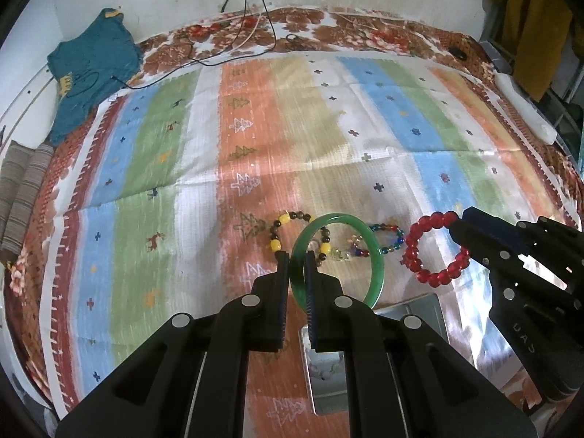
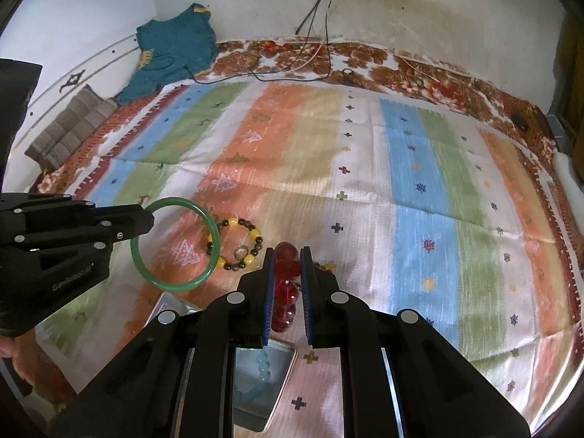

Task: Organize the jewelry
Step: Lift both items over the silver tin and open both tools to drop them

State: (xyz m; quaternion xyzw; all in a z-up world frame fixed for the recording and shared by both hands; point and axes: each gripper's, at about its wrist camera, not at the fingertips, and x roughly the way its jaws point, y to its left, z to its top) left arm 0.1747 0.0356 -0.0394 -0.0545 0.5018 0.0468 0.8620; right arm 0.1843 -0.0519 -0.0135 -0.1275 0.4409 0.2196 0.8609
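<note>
My left gripper [image 1: 296,255] is shut on a green bangle [image 1: 376,255] and holds it above the striped cloth; the bangle also shows in the right wrist view [image 2: 204,215]. My right gripper [image 2: 287,252] is shut on a red bead bracelet [image 2: 286,288], which shows as a ring in the left wrist view [image 1: 419,255]. A yellow and dark bead bracelet [image 1: 277,231] and a multicoloured bead bracelet [image 1: 387,233] lie on the cloth behind the bangle. A metal tray [image 2: 281,361] below my right gripper holds a pale blue bead bracelet [image 2: 261,365].
The striped cloth [image 1: 328,127] covers a bed. A teal garment [image 1: 91,69] and a folded striped blanket [image 1: 22,189] lie at the far left. Black and white cables [image 1: 233,43] trail along the far edge by the wall.
</note>
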